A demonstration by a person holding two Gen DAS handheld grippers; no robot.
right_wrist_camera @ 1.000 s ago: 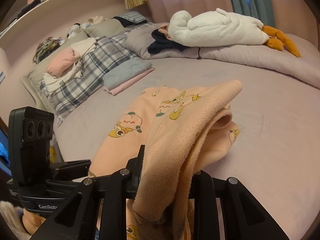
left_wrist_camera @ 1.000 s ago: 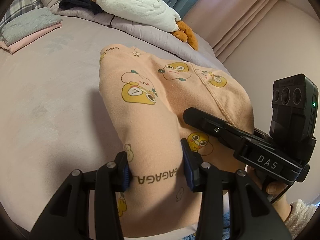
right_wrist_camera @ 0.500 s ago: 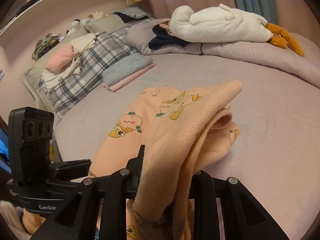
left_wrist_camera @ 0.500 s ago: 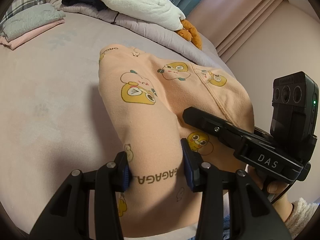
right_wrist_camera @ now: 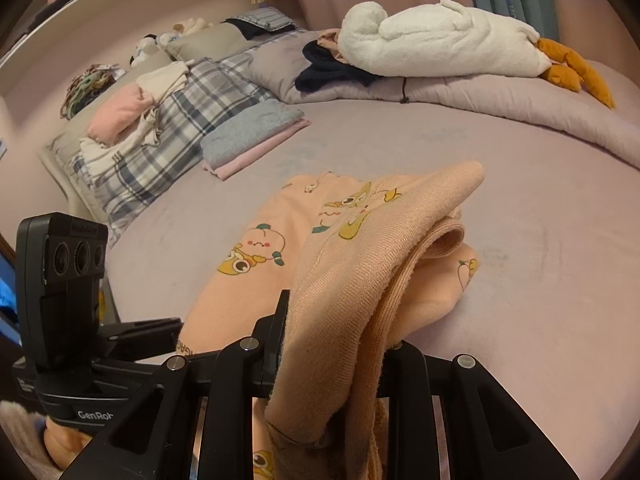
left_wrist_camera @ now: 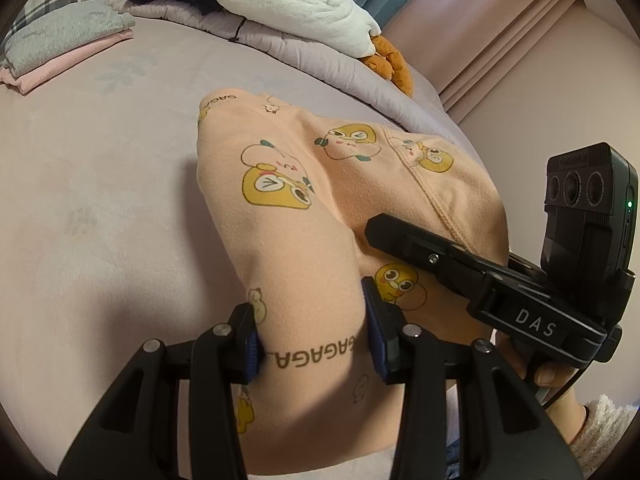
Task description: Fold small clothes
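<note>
A small peach garment (left_wrist_camera: 320, 216) printed with yellow cartoon ducks lies on the lilac bed, its near end lifted. My left gripper (left_wrist_camera: 314, 336) is shut on the near edge of the cloth, by the printed letters. My right gripper (right_wrist_camera: 336, 360) is shut on a thick bunch of the same peach garment (right_wrist_camera: 360, 264), which drapes over its fingers and hides the pads. The right gripper also shows in the left wrist view (left_wrist_camera: 480, 276), close on the right, and the left gripper shows in the right wrist view (right_wrist_camera: 136, 328).
A folded grey and pink stack (right_wrist_camera: 252, 140) lies on the bed (right_wrist_camera: 520, 200) to the far left. A white plush with orange feet (right_wrist_camera: 440, 40) lies on a rolled quilt at the back. Plaid bedding with loose clothes (right_wrist_camera: 160, 120) sits at the left.
Both grippers, still holding the garment, have shifted slightly forward over the bed. The grips have not changed.
</note>
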